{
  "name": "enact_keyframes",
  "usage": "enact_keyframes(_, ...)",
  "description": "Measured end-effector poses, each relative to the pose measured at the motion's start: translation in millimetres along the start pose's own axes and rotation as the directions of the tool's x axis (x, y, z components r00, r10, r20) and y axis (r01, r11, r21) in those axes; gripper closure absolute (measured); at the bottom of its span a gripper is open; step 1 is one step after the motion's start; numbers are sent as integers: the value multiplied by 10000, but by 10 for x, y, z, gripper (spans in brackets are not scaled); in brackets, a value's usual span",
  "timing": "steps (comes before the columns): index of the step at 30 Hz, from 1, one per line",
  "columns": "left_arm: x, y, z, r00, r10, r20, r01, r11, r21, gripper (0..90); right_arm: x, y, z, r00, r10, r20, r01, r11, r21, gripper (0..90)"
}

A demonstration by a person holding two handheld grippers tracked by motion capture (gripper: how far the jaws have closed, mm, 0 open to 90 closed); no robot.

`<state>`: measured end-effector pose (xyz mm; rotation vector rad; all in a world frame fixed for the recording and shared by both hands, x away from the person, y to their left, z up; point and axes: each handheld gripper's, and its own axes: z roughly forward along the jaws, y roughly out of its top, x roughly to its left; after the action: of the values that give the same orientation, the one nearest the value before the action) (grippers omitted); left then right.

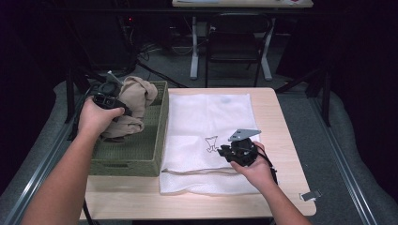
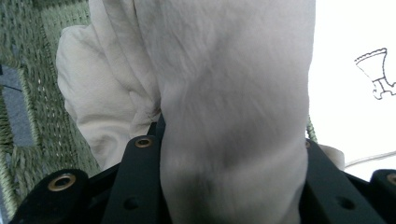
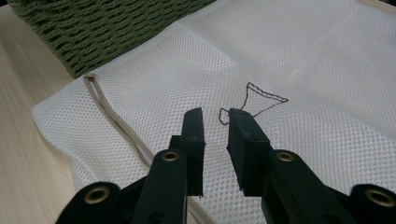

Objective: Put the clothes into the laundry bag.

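Our left gripper (image 1: 115,105) has its jaws clamped on a thick fold of the beige cloth (image 1: 136,101), which fills the gap between them; our right gripper (image 3: 215,135) has its jaws narrowed to a slim gap with nothing between them, poised above the white mesh bag (image 1: 206,136). The cloth is soft and rumpled, bunched over the far end of the green woven basket (image 1: 141,161), its long side running from basket to gripper; the bag lies flat on the wooden table (image 1: 281,140), lengthwise away from us, a cord along its near edge and the basket touching its left side.
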<state>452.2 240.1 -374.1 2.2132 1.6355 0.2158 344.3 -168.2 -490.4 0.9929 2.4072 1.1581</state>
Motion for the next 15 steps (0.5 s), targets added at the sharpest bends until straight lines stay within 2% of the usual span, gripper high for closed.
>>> enact_keyframes(3,-28,1,-16,10000,59,59,-59,10000,9,637,19,-16,31,9995,-279,174,276,9995,162,757)
enact_keyframes(15,-150,0,-110,9987,457,229,-455,9989,-81,637,63,-113,88,9994,-346,63,343,9987,380,763)
